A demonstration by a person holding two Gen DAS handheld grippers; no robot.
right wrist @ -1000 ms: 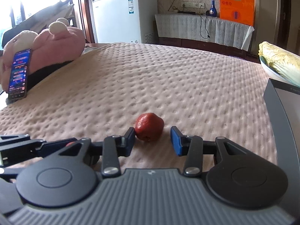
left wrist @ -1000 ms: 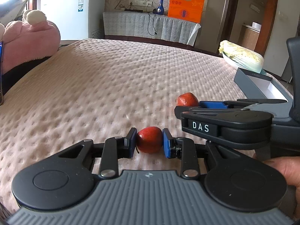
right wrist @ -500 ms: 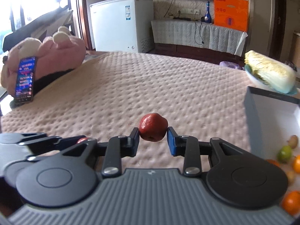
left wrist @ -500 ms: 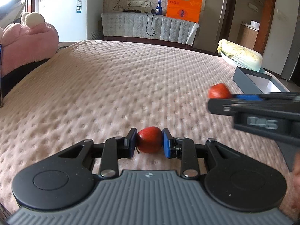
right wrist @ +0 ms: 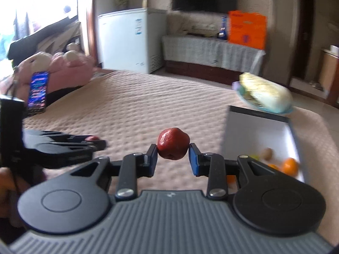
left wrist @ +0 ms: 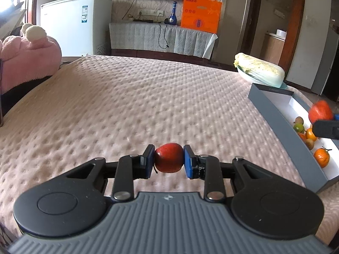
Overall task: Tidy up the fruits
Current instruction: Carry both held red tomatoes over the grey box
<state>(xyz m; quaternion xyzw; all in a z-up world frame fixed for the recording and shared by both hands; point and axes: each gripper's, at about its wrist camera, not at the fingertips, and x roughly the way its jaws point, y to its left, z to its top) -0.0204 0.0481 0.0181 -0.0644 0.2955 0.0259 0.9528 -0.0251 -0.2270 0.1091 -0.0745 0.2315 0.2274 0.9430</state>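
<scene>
Red apple [left wrist: 168,158] sat clamped between left tool [left wrist: 168,161] pads, just above the pink bumpy bedspread [left wrist: 135,105]. Darker wrinkled red fruit [right wrist: 173,143] was pinched in right tool [right wrist: 173,156], lifted off the bed, its jaws having just closed on it. Grey box [left wrist: 281,127] at right held oranges [left wrist: 321,157] and small green fruits. Cabbage [left wrist: 259,69] lay on a plate beyond it.
</scene>
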